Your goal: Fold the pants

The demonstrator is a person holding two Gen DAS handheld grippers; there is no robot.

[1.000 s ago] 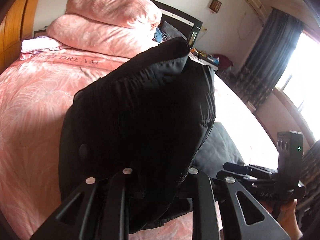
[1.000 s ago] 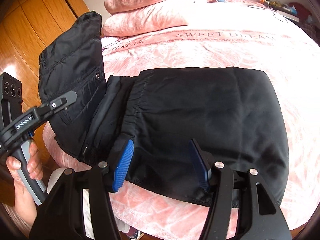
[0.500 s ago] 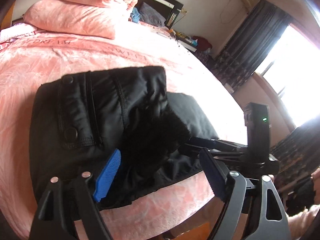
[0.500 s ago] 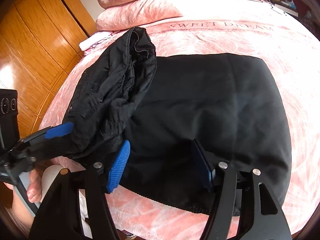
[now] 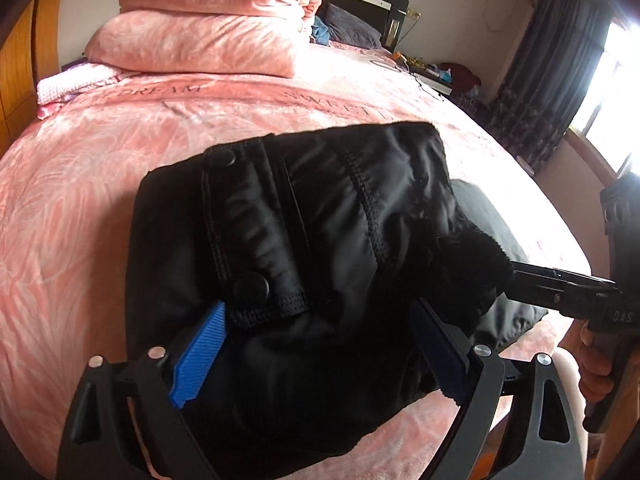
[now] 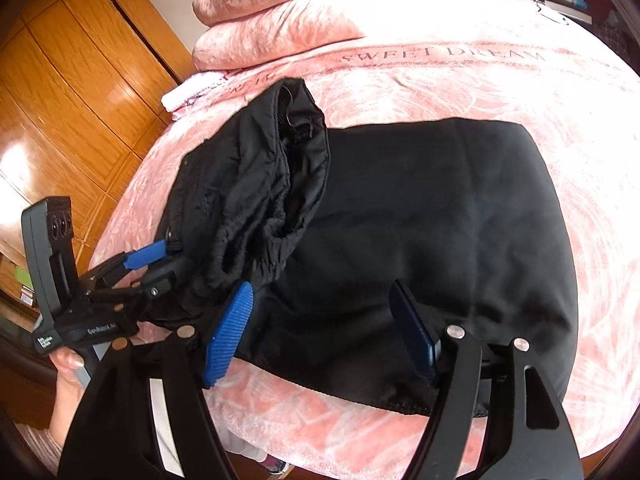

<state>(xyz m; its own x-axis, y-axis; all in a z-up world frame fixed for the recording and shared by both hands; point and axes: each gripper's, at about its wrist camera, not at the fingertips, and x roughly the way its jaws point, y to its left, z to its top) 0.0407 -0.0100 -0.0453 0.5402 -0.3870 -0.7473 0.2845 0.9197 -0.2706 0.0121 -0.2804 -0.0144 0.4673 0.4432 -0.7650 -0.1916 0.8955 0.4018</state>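
Note:
Black pants (image 6: pixel 440 216) lie partly folded on the pink bed near its front edge. Their waistband end (image 6: pixel 276 184), with snap buttons (image 5: pixel 250 290), is folded over and rests bunched on the left part of the flat legs. My left gripper (image 5: pixel 320 356) is open, its blue pads either side of the bunched waistband fabric; it also shows in the right wrist view (image 6: pixel 160 260). My right gripper (image 6: pixel 324 332) is open and empty over the pants' near edge; it shows from the side in the left wrist view (image 5: pixel 560 284), touching the fabric.
The pink "SWEET DREAM" bedspread (image 6: pixel 440 56) covers the bed. Folded pink quilts (image 5: pixel 208 28) are stacked at the head. A wooden wardrobe (image 6: pixel 72 80) stands left of the bed. Dark curtains and a bright window (image 5: pixel 560 80) are on the right.
My left gripper carried the waistband end down onto the flat legs, opened and let it go. The fabric now rests on the bed. My right gripper stayed open near the pants' edge.

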